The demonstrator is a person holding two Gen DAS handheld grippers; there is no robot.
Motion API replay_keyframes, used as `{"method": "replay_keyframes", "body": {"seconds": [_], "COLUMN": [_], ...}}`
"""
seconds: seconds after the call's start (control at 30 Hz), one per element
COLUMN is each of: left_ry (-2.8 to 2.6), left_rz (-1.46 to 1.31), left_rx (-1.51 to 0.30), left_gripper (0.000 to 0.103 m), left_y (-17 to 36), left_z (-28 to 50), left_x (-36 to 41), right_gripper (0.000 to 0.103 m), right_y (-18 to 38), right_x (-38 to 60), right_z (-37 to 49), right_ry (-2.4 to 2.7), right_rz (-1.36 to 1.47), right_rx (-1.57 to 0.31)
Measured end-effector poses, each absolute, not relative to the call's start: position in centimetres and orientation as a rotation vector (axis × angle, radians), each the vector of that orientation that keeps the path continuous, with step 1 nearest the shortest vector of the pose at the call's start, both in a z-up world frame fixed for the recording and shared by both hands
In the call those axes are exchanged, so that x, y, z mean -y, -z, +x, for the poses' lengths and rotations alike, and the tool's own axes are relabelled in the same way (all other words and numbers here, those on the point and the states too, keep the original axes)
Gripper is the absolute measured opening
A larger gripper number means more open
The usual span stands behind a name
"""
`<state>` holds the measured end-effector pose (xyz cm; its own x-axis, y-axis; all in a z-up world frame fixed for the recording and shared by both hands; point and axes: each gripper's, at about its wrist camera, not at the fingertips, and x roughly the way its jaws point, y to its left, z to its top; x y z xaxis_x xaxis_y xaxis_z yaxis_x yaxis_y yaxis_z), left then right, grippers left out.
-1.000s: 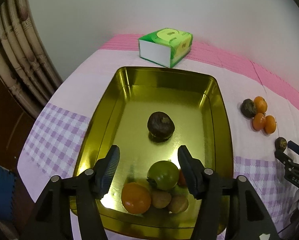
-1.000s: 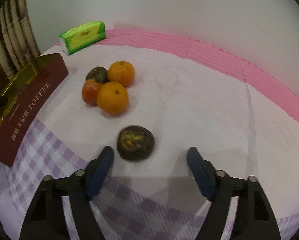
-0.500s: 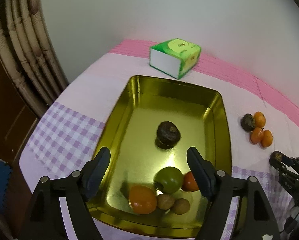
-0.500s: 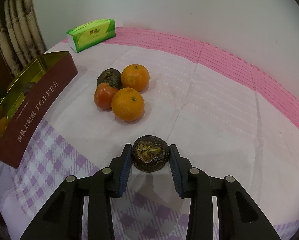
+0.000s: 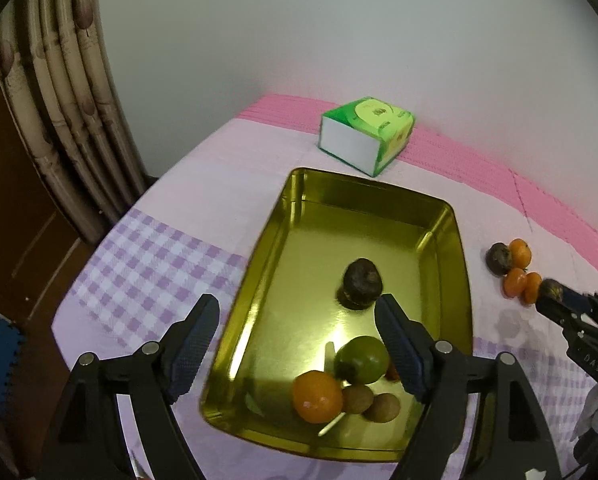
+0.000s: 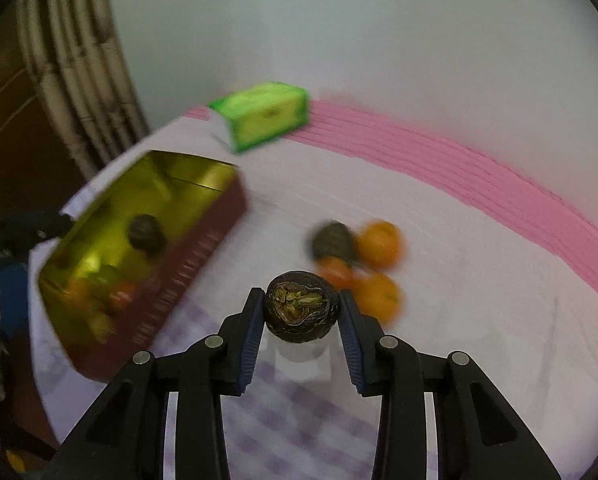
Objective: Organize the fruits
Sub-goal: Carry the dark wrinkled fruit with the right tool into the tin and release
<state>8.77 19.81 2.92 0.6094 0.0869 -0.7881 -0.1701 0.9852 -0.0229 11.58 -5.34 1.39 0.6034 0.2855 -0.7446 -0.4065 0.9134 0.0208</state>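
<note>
The right gripper [image 6: 301, 312] has its jaws clamped on a dark passion fruit [image 6: 302, 305]. The fruit is round, dark brown and wrinkled, and the side that faces the camera shows a rough yellow-green patch. It sits between the two blue pads, one pressing on each side, and it is lifted above the cloth; a pale shadow lies under it.

Just behind it, on the pink cloth of the desk [image 6: 439, 216], three orange fruits [image 6: 379, 243] and one more dark fruit [image 6: 333, 243] lie together in a small cluster, touching each other. This view is blurred, so fine details there are not clear.

The left gripper [image 5: 295, 348] has its jaws wide apart with nothing between them, above the near part of the golden tin [image 5: 259, 288]. The tin stands on the left part of the desk, and its outer wall is dark red. Inside it, one dark wrinkled fruit [image 5: 361, 283] lies alone near the middle. At the near end lie a green fruit [image 5: 362, 359], an orange one [image 5: 317, 397] and two small brown ones [image 5: 357, 399], close together. A small red-orange fruit [image 5: 392, 372] is partly hidden behind the right finger.

A green tissue box [image 5: 365, 134] stands beyond the far end of the tin, near the wall.
</note>
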Motion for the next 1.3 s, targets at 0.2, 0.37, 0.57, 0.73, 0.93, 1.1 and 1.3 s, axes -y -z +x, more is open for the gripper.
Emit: {"method": "replay_keyframes", "body": {"seconds": [0.2, 0.37, 0.57, 0.73, 0.93, 1.1, 1.3], "left_ry": [-0.217, -0.244, -0.288, -0.302, -0.303, -0.301, -0.294], "left_rz": [-0.141, -0.206, -0.195, -0.207, -0.214, -0.224, -0.229], "left_rx": [-0.933, -0.954, -0.963, -0.969, -0.978, -0.982, -0.997], "left_gripper": [0.077, 0.077, 0.077, 0.077, 0.077, 0.077, 0.077], "left_y": [-2.7, -2.6, -2.5, -2.5, -2.3, -2.3, -2.0], "left_z": [7.9, 7.1, 6.5, 6.6, 6.8, 6.8, 6.9], "left_x": [-22.1, -24.1, -24.8, -25.2, -25.2, -25.3, -25.3], "right_gripper": [0.038, 0.038, 0.038, 0.038, 0.038, 0.038, 0.038], "right_y": [-2.1, -1.5, 0.3, 1.4, 2.3, 2.8, 3.0], "right_x": [-0.8, -5.0, -7.9, -9.1, -9.8, -10.1, -10.1], "right_z": [11.9, 12.0, 12.5, 12.9, 13.1, 13.1, 13.3], "right_ry": [-0.532, -0.604, -0.634, -0.639, -0.634, -0.627, -0.621], "right_rz": [-0.187, -0.237, -0.288, -0.311, -0.334, -0.349, -0.355], "right_rx": [-0.822, -0.830, -0.871, -0.896, -0.917, -0.924, -0.932]}}
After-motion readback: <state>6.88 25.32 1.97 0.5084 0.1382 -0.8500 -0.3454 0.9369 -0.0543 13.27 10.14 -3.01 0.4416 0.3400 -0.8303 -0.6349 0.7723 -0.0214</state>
